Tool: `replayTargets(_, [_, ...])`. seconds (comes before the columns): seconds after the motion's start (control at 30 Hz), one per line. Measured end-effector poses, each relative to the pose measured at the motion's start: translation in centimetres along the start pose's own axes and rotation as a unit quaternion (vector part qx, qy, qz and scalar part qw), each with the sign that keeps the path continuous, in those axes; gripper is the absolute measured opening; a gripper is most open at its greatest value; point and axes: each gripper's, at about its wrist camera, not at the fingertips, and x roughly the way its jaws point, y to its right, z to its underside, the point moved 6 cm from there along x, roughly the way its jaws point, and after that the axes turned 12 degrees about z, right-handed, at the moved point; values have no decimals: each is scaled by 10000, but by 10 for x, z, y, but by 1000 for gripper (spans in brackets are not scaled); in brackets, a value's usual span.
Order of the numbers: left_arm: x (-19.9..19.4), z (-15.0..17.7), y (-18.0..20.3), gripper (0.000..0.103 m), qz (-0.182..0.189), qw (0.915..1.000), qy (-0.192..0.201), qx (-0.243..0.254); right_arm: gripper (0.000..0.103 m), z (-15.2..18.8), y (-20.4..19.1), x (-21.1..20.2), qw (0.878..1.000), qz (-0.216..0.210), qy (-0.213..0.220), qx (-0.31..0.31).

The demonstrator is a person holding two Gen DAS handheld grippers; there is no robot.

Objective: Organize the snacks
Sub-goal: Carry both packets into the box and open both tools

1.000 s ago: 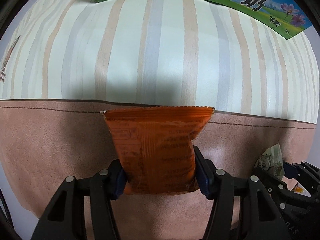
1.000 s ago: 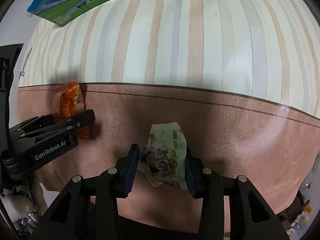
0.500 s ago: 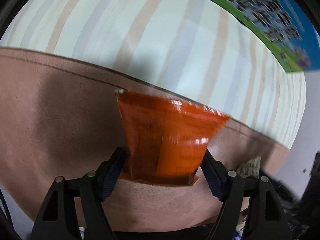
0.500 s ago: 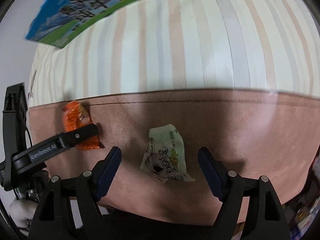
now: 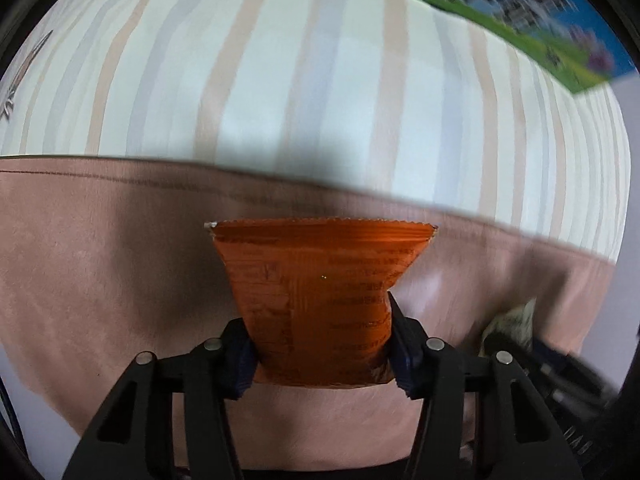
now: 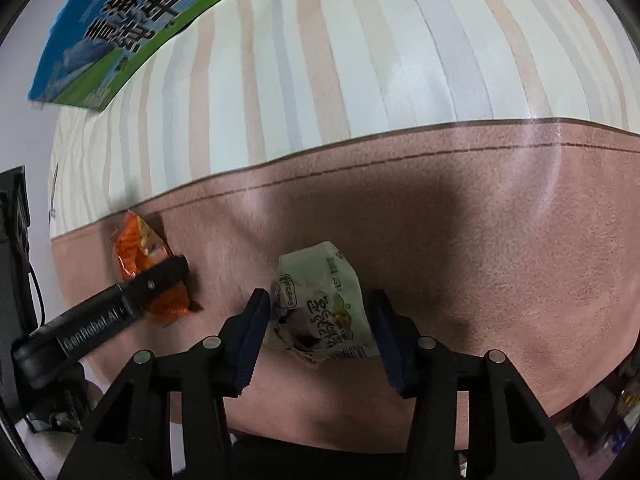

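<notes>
Glossy orange foil snack packet (image 5: pixel 320 300): bright orange, fine dark print lines, zigzag-cut top seam.
Pale green-and-white plastic snack pouch (image 6: pixel 320 304): dark lettering, purplish-brown picture patch low on front.
Flat brown suede-like mat (image 6: pixel 460 240): pinkish tan, one darker stitch line along far edge.
Glossy striped cloth (image 5: pixel 320 92): cream ground, stripes of peach and grey-blue (lengthwise).
Printed milk carton box (image 6: pixel 120 28): blue, green band, black characters.
Black plastic gripper fingers (image 6: pixel 394 344): blue pads inside.
</notes>
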Motion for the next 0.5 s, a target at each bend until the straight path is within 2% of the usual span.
replayTargets(0.23, [16, 9, 2, 51, -122, 9999, 67, 64, 56, -7, -20, 13, 9995, 248, -31, -217])
replayTargets(0.37, [13, 8, 11, 47, -211, 9995, 173, 170, 55, -14, -26, 15, 9990, 331, 75, -287])
replayTargets(0.5, [3, 10, 30, 47, -94, 9993, 279, 242, 53, -14, -45, 9, 9989, 189, 168, -391])
